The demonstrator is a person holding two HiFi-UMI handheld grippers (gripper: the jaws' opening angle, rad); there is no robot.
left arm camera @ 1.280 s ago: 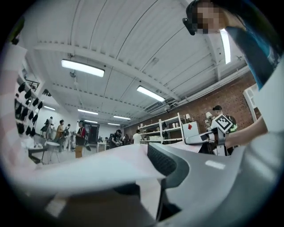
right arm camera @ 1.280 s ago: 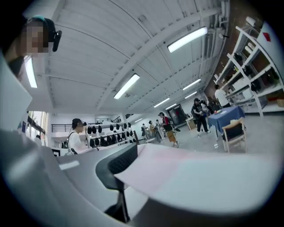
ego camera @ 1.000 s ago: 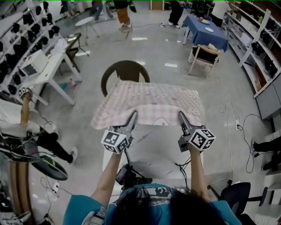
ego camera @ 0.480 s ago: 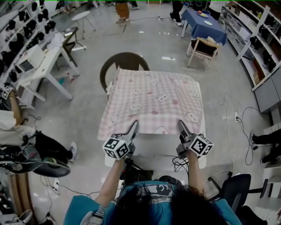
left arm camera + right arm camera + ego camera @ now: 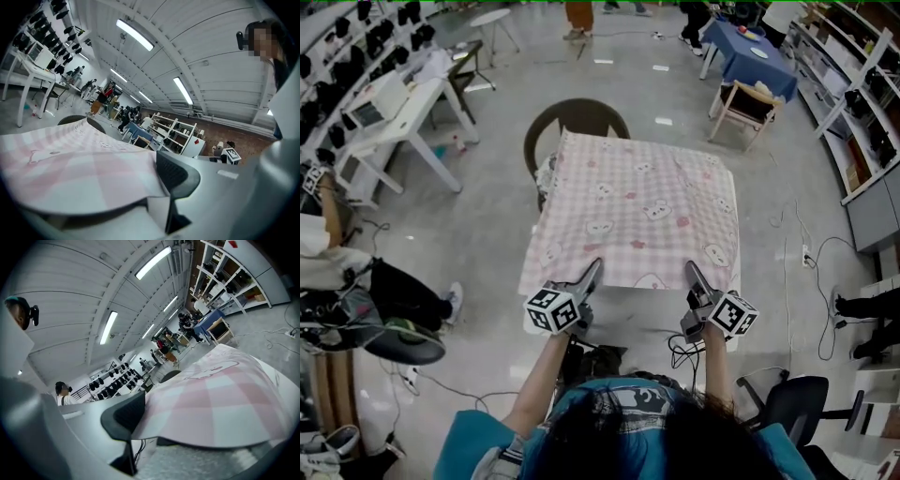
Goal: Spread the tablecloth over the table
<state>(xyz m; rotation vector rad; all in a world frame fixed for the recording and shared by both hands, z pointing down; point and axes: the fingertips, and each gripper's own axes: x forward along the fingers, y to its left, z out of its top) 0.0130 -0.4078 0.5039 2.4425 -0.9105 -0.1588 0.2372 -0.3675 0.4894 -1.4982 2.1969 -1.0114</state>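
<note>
As the head view looks down, tablecloth (image 5: pixel 637 211): pink checked cloth with small cartoon prints. It lies flat over most of the white table (image 5: pixel 628 317), with a bare strip of table showing at the near side.
Head view, left gripper (image 5: pixel 593 269): clamped on the cloth's near hem toward its left corner, pointing at the far side, roughly level.
Head view, right gripper (image 5: pixel 692 272): on the same near hem toward the right corner, well apart from the left gripper and pointing the same way.
Head view, chair (image 5: pixel 577 117): dark, with a rounded back, just beyond the table's far side, toward the left.
Left gripper view, jaws: pinched on the hem. The cloth comes in from the left and ends against the dark pad (image 5: pixel 174 174).
Left gripper view, tablecloth: spreads away smooth and level, with faint prints farther off.
Right gripper view, jaws: closing on the hem with the cloth between them, its edge tucked against the dark pad (image 5: pixel 125 416).
Right gripper view, tablecloth: stretches off to the right. Its checks are large and blurred close up, and one print shows farther along.
</note>
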